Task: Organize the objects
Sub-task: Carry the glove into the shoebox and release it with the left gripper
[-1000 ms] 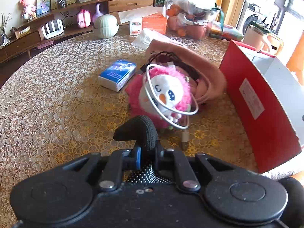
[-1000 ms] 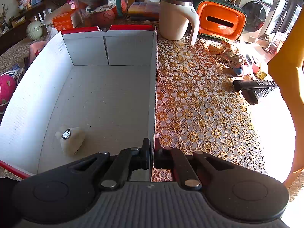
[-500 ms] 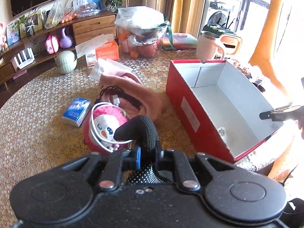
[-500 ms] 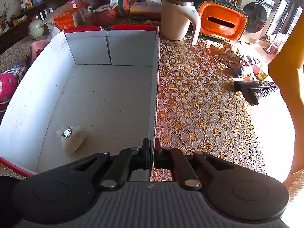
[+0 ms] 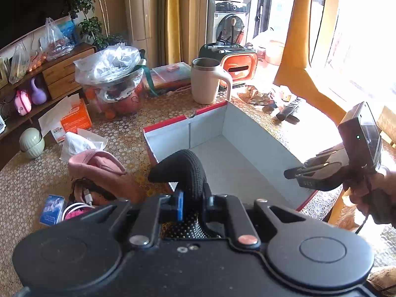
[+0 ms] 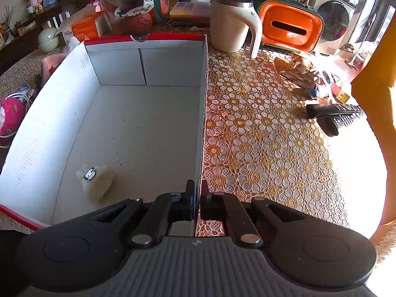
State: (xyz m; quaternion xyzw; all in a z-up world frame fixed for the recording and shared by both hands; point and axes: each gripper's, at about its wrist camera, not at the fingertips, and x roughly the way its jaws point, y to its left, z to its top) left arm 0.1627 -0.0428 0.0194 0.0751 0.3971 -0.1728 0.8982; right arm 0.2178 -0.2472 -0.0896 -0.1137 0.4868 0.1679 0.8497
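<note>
Sunlit and cluttered, the living room fills the background of both views, with a lace-patterned table (image 6: 259, 133) bearing a red box (image 6: 203, 79) whose pale interior takes up the left half of the right wrist view. Low in the left wrist view, the left gripper (image 5: 191, 198) is clamped narrow on a black curved object (image 5: 184, 167), ribbed like a small tyre, which arches up from between the fingers and bends toward the left of the frame. Seen from that camera, the open box lies directly beyond and a little right of the held piece, running from frame centre toward the right edge, its long axis slanting from upper left to lower right. So the drop appears to need only a short forward carry over the near red wall. At the bottom centre of its own view, the right gripper (image 6: 196, 198) pinches the box's right-hand wall near the front corner, likely steadying it; the left wrist view shows it at the right edge. A small cream plush (image 6: 95, 182) already lies inside, lower left.
</note>
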